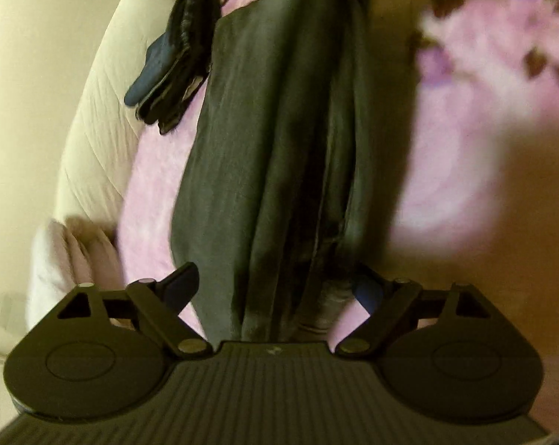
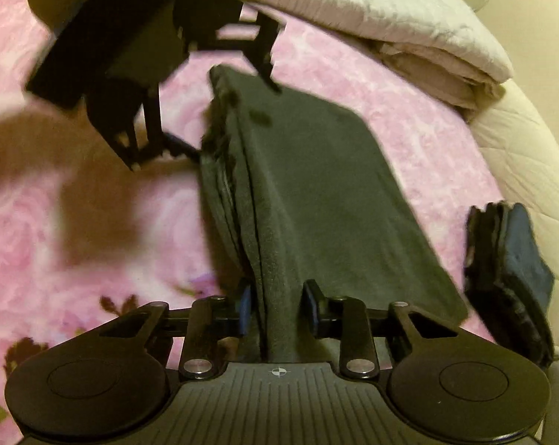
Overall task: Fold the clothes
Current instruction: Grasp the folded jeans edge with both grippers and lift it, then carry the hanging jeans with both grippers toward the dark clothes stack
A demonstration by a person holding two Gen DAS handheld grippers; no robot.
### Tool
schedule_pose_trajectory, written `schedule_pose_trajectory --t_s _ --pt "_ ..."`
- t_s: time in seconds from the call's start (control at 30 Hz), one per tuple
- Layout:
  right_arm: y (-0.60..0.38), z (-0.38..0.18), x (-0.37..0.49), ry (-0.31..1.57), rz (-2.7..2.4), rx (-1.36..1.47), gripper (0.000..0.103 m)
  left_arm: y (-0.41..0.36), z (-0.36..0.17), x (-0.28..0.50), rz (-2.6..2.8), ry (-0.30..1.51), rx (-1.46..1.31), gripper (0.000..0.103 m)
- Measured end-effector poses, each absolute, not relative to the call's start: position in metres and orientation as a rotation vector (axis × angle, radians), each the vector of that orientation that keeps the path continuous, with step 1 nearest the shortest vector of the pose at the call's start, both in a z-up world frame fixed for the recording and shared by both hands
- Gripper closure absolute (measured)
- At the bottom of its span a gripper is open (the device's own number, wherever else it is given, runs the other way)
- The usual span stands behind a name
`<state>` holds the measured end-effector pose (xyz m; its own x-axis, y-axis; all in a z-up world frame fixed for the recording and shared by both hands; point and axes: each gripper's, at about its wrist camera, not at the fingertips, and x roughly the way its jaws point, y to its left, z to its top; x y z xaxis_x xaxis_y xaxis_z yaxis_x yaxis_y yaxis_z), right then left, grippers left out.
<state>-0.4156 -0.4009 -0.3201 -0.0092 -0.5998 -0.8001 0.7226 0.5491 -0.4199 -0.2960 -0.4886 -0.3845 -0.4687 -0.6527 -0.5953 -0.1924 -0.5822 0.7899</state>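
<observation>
Bed: pink floral blanket (image 2: 75,230) covers the surface; a folded white quilt (image 2: 409,26) lies along the far edge.
Garment: dark grey garment (image 2: 316,185), folded lengthwise into a long strip, lies on the blanket; its long axis runs from one gripper to the other.
Dark stack: folded dark clothes (image 2: 509,278) lie just beside the strip.
Right gripper (image 2: 277,306): fingers partly closed, pinching the strip's near end.
Left gripper (image 1: 275,289): fingers spread wide, straddling the opposite end; grip cannot be confirmed.
</observation>
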Motion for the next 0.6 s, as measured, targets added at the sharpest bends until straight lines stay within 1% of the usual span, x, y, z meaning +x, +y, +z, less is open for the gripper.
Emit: schedule_pose_trajectory --t_s 0.03,0.1,0.13,0.17,0.2,0.27,0.3,0.37,0.4,0.43,0.47,0.5,0.53,0.57,0.6 --pt "-0.4 -0.317 -0.417 1.183 -1.053 0.134 0.075 -0.492 -0.383 -0.299 -2.147 -1.207 1.425 0.035" --pt "-0.396 -0.319 -0.42 1.179 -1.05 0.131 0.074 -0.498 -0.379 -0.302 -2.2 -1.103 1.476 0.051" --pt "-0.391 -0.325 -0.417 1.189 -1.042 0.116 0.073 -0.499 -0.378 -0.301 -2.212 -1.09 1.48 0.056" --pt "-0.386 -0.332 -0.413 1.21 -1.035 0.095 0.069 -0.499 -0.377 -0.299 -2.222 -1.082 1.482 0.058" --pt "-0.381 -0.343 -0.407 1.237 -1.036 0.066 0.058 -0.501 -0.375 -0.299 -2.233 -1.06 1.482 0.06" --pt "-0.375 -0.365 -0.395 1.281 -1.034 0.002 0.049 -0.504 -0.371 -0.298 -2.255 -1.013 1.481 0.062" --pt "-0.372 -0.376 -0.391 1.296 -1.032 -0.035 0.043 -0.506 -0.369 -0.298 -2.265 -0.989 1.48 0.062" --pt "-0.369 -0.393 -0.387 1.31 -1.033 -0.106 0.039 -0.51 -0.366 -0.3 -2.271 -0.963 1.497 0.063" --pt "-0.369 -0.398 -0.388 1.307 -1.04 -0.139 0.039 -0.511 -0.364 -0.301 -2.273 -0.952 1.506 0.063" --pt "-0.373 -0.397 -0.392 1.298 -1.057 -0.127 0.04 -0.511 -0.363 -0.303 -2.272 -0.95 1.514 0.065" --pt "-0.38 -0.393 -0.397 1.297 -1.084 -0.089 0.061 -0.51 -0.359 -0.305 -2.273 -0.938 1.522 0.065" --pt "-0.384 -0.388 -0.403 1.298 -1.086 -0.062 0.067 -0.509 -0.355 -0.307 -2.275 -0.925 1.53 0.066" --pt "-0.385 -0.381 -0.406 1.299 -1.075 -0.051 0.07 -0.508 -0.347 -0.309 -2.274 -0.905 1.54 0.067" --pt "-0.385 -0.375 -0.408 1.301 -1.062 -0.043 0.077 -0.506 -0.34 -0.311 -2.273 -0.885 1.55 0.068" --pt "-0.384 -0.367 -0.411 1.304 -1.051 -0.041 0.079 -0.505 -0.332 -0.313 -2.272 -0.864 1.56 0.069"
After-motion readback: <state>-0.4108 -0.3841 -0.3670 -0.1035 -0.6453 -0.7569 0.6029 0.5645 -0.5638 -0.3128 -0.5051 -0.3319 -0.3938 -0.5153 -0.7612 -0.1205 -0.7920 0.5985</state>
